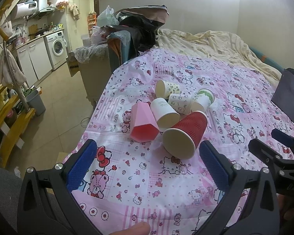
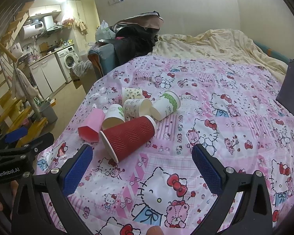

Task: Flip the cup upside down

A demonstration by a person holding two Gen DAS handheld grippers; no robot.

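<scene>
Several cups lie on their sides in a cluster on the pink Hello Kitty cloth (image 1: 166, 186) (image 2: 215, 117). Nearest is a red ribbed cup (image 1: 188, 133) (image 2: 131, 137), its mouth facing me. Beside it lie a pink faceted cup (image 1: 143, 121) (image 2: 92, 125), a white cup (image 1: 165, 113) (image 2: 114, 115), two patterned paper cups (image 1: 167, 88) (image 2: 136, 104) and a green-topped cup (image 1: 203, 99) (image 2: 167, 104). My left gripper (image 1: 147, 156) is open and empty, just short of the red cup. My right gripper (image 2: 142, 160) is open and empty, the red cup just beyond its left finger.
The table's left edge drops to a tiled floor (image 1: 54, 101) with a grey bin (image 1: 36, 101). A bed with cream bedding (image 1: 215, 45) lies behind. A dark box (image 1: 290, 99) stands at the right. Clothes and bags are piled at the back (image 1: 139, 25).
</scene>
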